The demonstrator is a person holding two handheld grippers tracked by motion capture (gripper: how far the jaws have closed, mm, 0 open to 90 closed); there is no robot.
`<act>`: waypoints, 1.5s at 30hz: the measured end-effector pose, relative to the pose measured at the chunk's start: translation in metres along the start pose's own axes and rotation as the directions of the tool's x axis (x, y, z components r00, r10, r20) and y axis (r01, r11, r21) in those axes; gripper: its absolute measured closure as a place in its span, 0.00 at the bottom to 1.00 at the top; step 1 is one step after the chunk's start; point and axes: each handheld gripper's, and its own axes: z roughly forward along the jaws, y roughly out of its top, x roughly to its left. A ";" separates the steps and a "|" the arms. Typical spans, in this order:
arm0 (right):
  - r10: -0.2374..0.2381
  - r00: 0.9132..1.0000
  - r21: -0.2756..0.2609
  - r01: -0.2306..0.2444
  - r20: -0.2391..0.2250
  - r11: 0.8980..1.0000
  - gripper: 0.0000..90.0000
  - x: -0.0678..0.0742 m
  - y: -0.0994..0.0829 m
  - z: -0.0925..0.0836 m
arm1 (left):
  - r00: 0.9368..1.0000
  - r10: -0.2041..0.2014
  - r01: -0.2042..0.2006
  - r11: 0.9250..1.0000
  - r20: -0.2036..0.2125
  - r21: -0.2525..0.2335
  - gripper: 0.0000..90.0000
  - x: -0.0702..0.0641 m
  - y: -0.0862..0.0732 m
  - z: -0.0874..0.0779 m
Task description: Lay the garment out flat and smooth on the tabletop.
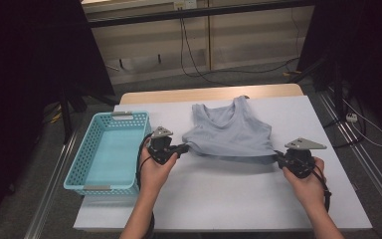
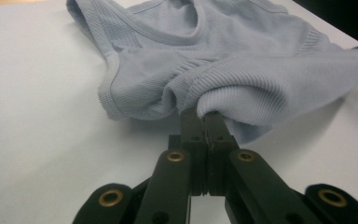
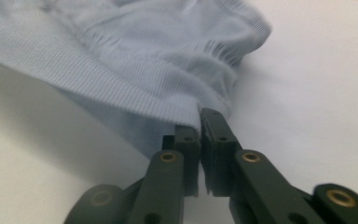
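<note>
Both tongs are clamped on the hem corners of the pale blue ribbed knit tank top (image 1: 229, 132), left tongs (image 1: 183, 148) and right tongs (image 1: 277, 157), the garment stretched between them on the white counter (image 1: 219, 194), folding apparently just begun, turquoise plastic basket (image 1: 79, 174) beside the left tongs unfilled.

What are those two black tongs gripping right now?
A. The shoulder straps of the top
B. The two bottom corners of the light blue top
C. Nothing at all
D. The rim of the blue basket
B: the left tongs and right tongs are each shut on a bottom corner of the light blue top, lifting its hem off the table.
</note>
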 end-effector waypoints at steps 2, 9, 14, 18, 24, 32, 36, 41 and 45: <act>-0.008 1.000 0.017 0.008 -0.012 1.000 0.90 0.004 -0.001 0.003 | 1.000 0.002 -0.002 1.000 -0.005 0.007 1.00 0.002 -0.001 0.000; -0.019 1.000 0.049 0.019 -0.005 0.999 0.71 0.010 -0.005 0.013 | 0.999 -0.004 0.004 1.000 -0.039 0.004 1.00 0.007 -0.003 -0.002; -0.019 1.000 0.066 0.019 0.002 0.998 0.73 0.011 -0.006 0.014 | 0.999 -0.016 0.017 1.000 -0.038 0.012 1.00 0.009 -0.006 0.001; -0.022 1.000 0.072 0.022 -0.001 0.997 0.84 0.010 -0.008 0.017 | 0.999 -0.012 0.013 1.000 -0.042 0.019 1.00 0.009 -0.007 0.002; -0.049 0.998 0.059 0.051 -0.037 0.997 1.00 0.009 -0.005 0.016 | 0.999 -0.017 0.018 1.000 -0.046 0.024 1.00 0.009 -0.008 0.004; -0.045 0.998 0.060 0.048 -0.039 0.997 1.00 0.008 -0.004 0.017 | 0.999 -0.017 0.019 0.999 -0.049 0.032 1.00 0.009 -0.010 0.005; -0.039 0.999 0.056 0.041 -0.037 0.998 1.00 0.007 -0.004 0.015 | 0.999 -0.015 0.017 0.999 -0.049 0.032 1.00 0.009 -0.010 0.007; -0.032 0.998 0.071 0.035 -0.046 0.997 0.88 0.008 -0.005 0.016 | 0.999 -0.010 0.012 0.999 -0.046 0.037 1.00 0.009 -0.010 0.005; -0.010 0.999 0.085 0.013 -0.035 0.996 0.76 0.010 -0.007 0.019 | 0.999 -0.017 0.018 0.999 -0.046 0.033 1.00 0.009 -0.010 0.005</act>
